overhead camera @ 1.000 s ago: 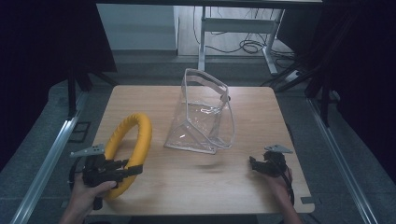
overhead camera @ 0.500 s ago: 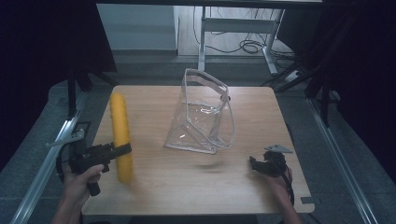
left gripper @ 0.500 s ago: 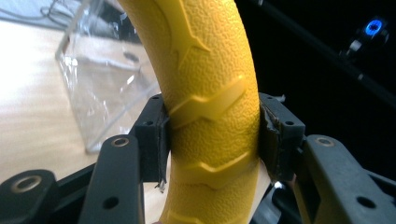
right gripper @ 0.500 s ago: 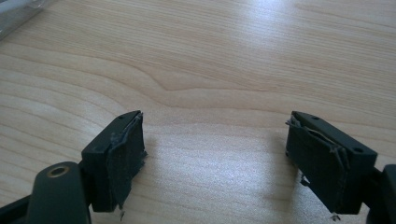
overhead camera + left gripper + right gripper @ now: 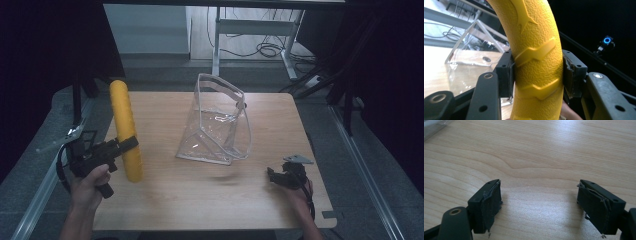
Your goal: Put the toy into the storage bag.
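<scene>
A yellow textured ring (image 5: 125, 130) stands on edge over the table's left side, and my left gripper (image 5: 131, 145) is shut on its lower part. In the left gripper view the ring (image 5: 537, 55) is pinched between both black jaws. A clear plastic bag (image 5: 217, 120) with a white rim stands upright at the middle of the table, to the right of the ring. The bag (image 5: 471, 47) also shows behind the ring at the left. My right gripper (image 5: 272, 176) rests low at the table's front right, open, with bare wood between its jaws (image 5: 539, 202).
The wooden table (image 5: 200, 200) has its front edge close to both hands. A metal rail (image 5: 45, 175) runs along the left side. Desk legs and cables (image 5: 260, 47) lie on the floor beyond the far edge.
My left gripper lifted the yellow ring from lying flat and turned it up on edge, moving slightly left and up. The right gripper and the bag stayed in place.
</scene>
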`<state>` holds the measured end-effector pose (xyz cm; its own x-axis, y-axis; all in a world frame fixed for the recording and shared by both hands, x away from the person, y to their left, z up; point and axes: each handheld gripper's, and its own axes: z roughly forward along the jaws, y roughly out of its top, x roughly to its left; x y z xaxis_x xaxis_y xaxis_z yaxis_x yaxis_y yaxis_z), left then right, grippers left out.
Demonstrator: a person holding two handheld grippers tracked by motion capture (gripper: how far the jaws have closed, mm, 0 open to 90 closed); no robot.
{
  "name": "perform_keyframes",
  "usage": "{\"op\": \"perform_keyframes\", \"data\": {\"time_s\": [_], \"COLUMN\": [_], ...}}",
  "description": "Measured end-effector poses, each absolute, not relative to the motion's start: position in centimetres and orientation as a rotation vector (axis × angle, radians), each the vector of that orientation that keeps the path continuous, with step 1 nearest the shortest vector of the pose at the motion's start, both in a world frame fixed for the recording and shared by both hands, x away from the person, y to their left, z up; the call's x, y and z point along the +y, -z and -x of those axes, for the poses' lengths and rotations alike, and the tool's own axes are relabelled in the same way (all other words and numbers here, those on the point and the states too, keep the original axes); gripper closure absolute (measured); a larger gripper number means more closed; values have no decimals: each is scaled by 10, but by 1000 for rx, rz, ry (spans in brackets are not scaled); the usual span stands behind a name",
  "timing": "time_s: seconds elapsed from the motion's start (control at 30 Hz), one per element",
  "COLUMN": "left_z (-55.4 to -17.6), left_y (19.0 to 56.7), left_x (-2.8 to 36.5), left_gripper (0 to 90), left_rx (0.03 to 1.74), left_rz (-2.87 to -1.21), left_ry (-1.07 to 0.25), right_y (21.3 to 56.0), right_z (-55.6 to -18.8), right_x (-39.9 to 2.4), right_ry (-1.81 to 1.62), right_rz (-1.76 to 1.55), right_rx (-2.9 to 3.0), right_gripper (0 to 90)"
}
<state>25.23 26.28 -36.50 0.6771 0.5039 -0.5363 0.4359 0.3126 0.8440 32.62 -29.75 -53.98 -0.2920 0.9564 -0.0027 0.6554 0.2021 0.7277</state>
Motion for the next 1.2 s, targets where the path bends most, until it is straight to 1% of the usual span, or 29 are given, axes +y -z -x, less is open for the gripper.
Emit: {"op": "perform_keyframes", "data": {"time_s": [0.23,0.43,0.8,1.0,1.2], "left_z": [-260,-267,-278,-285,-290], "left_y": [359,351,338,331,323], "left_x": [252,239,223,210,197], "left_gripper": [505,505,505,505,505], "left_rx": [873,861,843,855,846], "left_rz": [-1269,-1264,-1218,-1198,-1195], "left_ry": [-45,-75,-92,-156,-192], "right_y": [540,540,540,540,540], "right_z": [-326,-326,-327,-327,-327], "right_x": [-298,-298,-298,-298,-298], "right_ry": [-867,-866,-869,-868,-871], "right_rz": [-1493,-1493,-1497,-1499,-1499], "right_rx": [2025,2026,2022,2019,2017], "right_gripper": [197,198,200,200,201]}}
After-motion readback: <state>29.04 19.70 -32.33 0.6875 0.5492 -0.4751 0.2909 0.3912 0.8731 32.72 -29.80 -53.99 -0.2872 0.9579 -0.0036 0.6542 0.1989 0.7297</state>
